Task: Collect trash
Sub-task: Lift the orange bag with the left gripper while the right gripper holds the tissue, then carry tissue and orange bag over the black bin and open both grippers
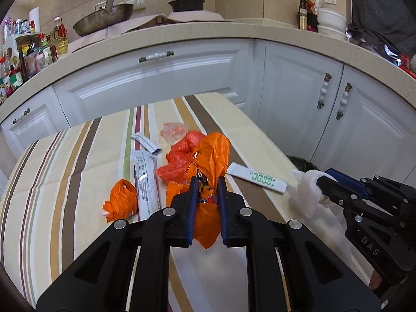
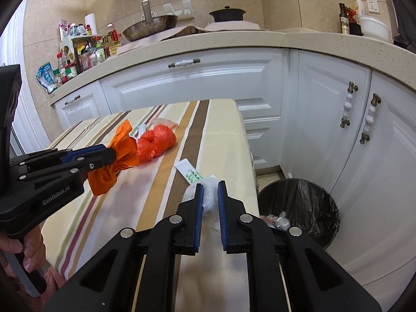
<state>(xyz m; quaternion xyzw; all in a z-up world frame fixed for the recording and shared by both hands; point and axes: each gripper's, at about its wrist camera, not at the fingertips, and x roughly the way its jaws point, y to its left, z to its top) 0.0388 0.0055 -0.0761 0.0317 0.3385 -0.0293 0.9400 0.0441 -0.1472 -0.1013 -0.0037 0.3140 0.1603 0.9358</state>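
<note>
My left gripper [image 1: 207, 182] is shut on an orange plastic bag [image 1: 212, 156], held just above the striped tablecloth [image 1: 65, 161]; it also shows in the right wrist view [image 2: 113, 153] with the orange bag [image 2: 122, 153]. My right gripper [image 2: 210, 186] is shut on a crumpled white tissue [image 2: 209, 195] at the table's right edge; it shows in the left wrist view [image 1: 321, 182] with the tissue [image 1: 308, 189]. A black-lined trash bin [image 2: 304, 202] stands on the floor right of the table with some scraps inside.
On the table lie a red bag [image 1: 182, 153], a small orange wad [image 1: 122, 200], a grey packet [image 1: 145, 182], a white sachet with green print [image 1: 257, 176], a small grey wrapper [image 1: 147, 143] and a clear wrapper [image 1: 173, 131]. White cabinets [image 2: 197, 78] and a counter stand behind.
</note>
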